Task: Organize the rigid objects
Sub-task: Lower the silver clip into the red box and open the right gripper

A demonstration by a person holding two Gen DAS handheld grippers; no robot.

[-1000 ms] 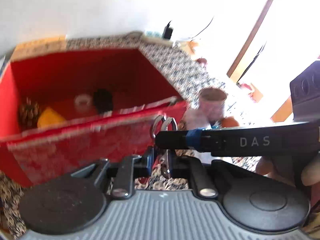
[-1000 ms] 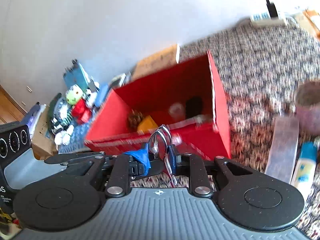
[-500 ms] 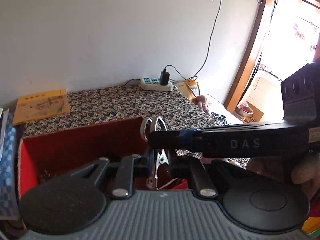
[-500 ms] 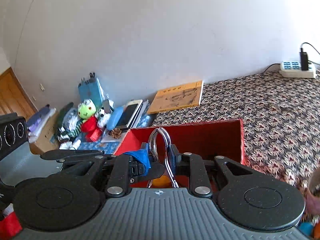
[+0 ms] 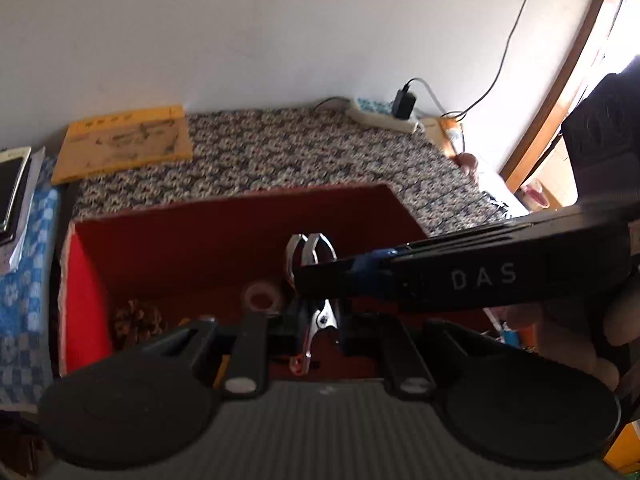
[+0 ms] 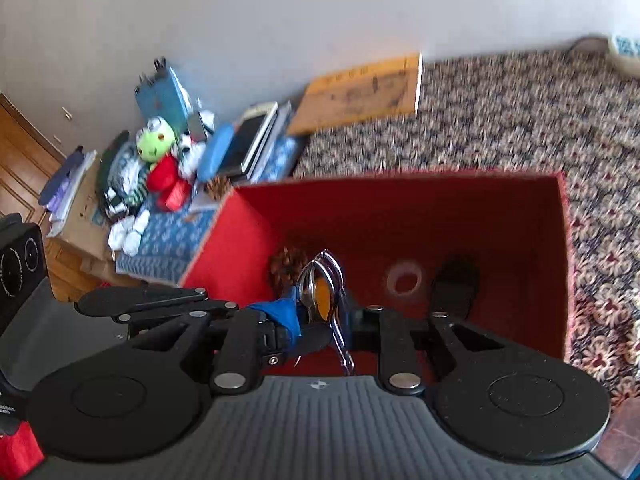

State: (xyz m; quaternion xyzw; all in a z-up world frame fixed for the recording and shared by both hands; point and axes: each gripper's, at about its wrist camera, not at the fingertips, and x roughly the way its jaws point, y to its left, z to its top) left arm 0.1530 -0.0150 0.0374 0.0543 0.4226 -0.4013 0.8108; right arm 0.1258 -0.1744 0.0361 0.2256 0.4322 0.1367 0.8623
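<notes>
I saw a red box on a cloth patterned in black, cream and red florets. The clip in my black right gripper was silver, with blue tape beside it. A yellow-orange booklet lay by the white wall. The frog toy was green, above a blue-and-white patterned fabric.

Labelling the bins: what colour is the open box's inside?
Red; the open cardboard box shows best in the right wrist view.
</notes>
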